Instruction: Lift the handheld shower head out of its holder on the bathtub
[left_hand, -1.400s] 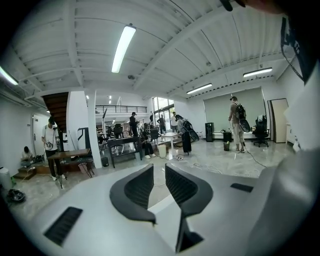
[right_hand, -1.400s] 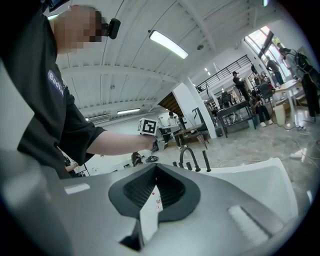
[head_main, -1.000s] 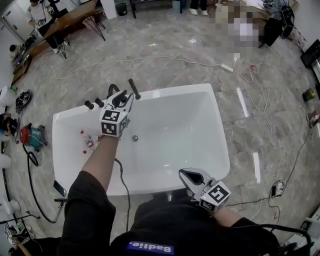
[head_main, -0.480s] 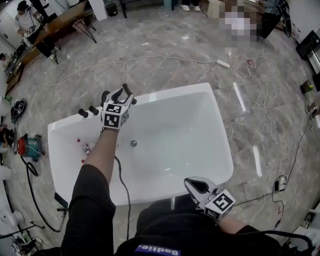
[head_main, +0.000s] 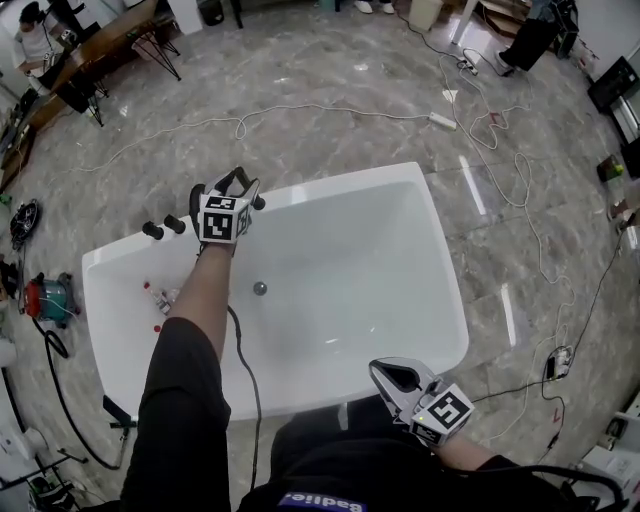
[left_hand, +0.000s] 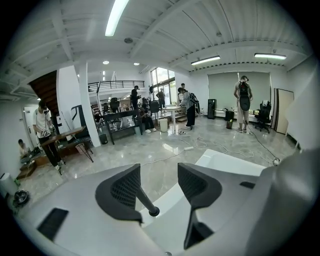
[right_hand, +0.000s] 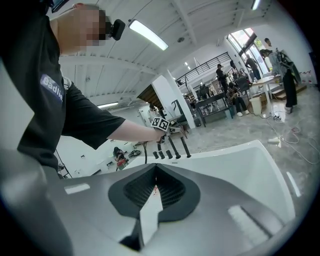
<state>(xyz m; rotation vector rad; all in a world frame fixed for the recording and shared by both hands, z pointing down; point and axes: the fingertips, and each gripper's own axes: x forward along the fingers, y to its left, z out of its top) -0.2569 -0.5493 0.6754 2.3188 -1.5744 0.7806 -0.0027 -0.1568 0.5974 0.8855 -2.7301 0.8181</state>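
The white bathtub (head_main: 440, 300) lies below me. Black fittings stand on its far rim: two knobs (head_main: 163, 227) and the slim black handheld shower head (head_main: 258, 203). My left gripper (head_main: 234, 180) hangs over that rim, its jaws opening. In the left gripper view the shower head (left_hand: 146, 201) runs up between the fingers, close to the left pad (left_hand: 125, 189), and neither pad presses on it. My right gripper (head_main: 397, 377) is near the tub's front rim, close to my body, shut with nothing in it. The right gripper view shows the fittings (right_hand: 172, 146) beyond its closed jaws.
A drain (head_main: 260, 288) and small bottles (head_main: 160, 297) lie in the tub. A black cable (head_main: 248, 370) hangs over the front rim. White cords (head_main: 330, 118) trail across the marble floor. A red machine (head_main: 45, 298) sits at the left. People stand at tables far off.
My left gripper has travelled left and down to the black fittings on the far rim, with its jaws spreading. The right gripper has sunk a little by the front rim.
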